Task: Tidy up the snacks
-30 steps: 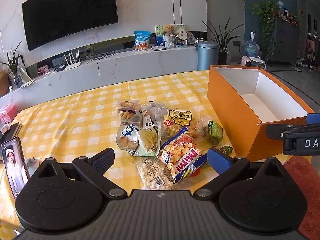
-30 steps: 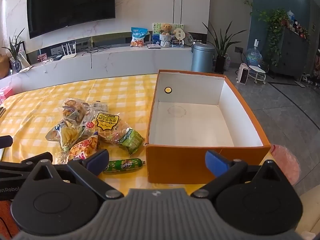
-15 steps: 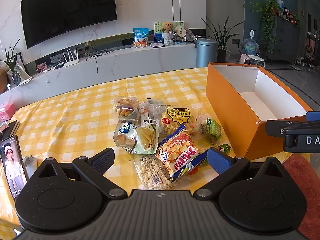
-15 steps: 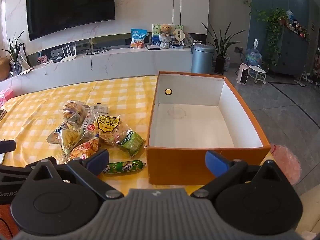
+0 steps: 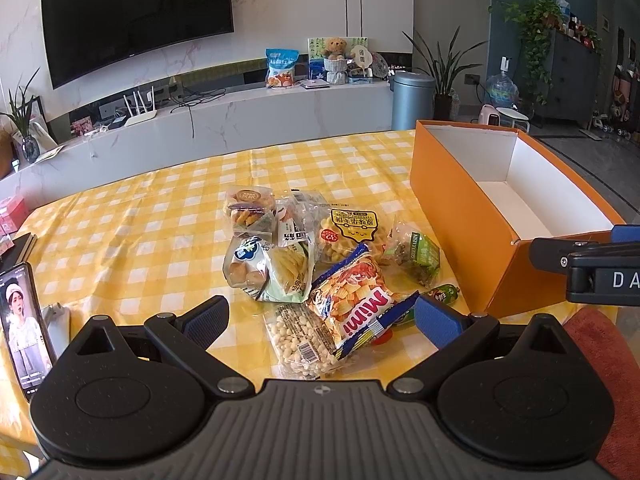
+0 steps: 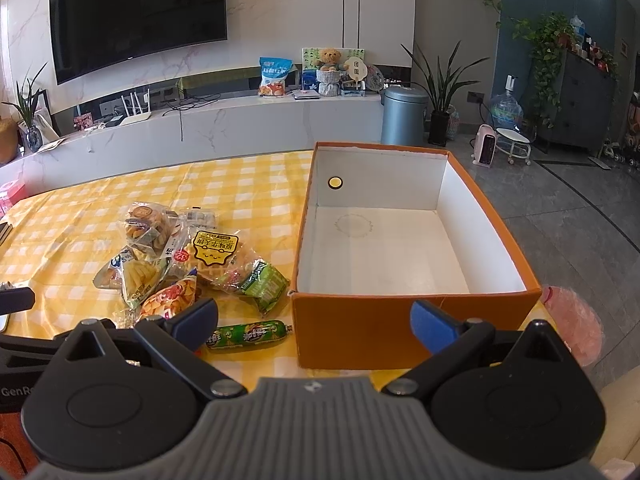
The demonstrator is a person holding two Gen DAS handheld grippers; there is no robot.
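Observation:
A heap of snack packets lies on the yellow checked tablecloth (image 5: pixel 132 232): a red Mimi bag (image 5: pixel 352 300), a clear packet of white nuts (image 5: pixel 300 336), a waffle bag with a yellow label (image 5: pixel 348 232), a green raisin packet (image 5: pixel 416 256) and a green sausage (image 6: pixel 248 334). An empty orange box (image 6: pixel 400 328) with a white inside stands to the right of the heap. My left gripper (image 5: pixel 322 318) is open just before the Mimi bag. My right gripper (image 6: pixel 314 318) is open before the box's near wall, with the sausage at its left finger.
A phone (image 5: pixel 24 320) stands at the table's left edge. A pink tin (image 5: pixel 12 212) sits at the far left. Behind the table are a white TV counter (image 5: pixel 240 120) and a grey bin (image 5: pixel 412 100). A red cushion (image 5: pixel 612 360) lies at the lower right.
Both grippers have drawn back and risen slightly, so the snacks and box sit a little lower and farther off. Both stay open and empty.

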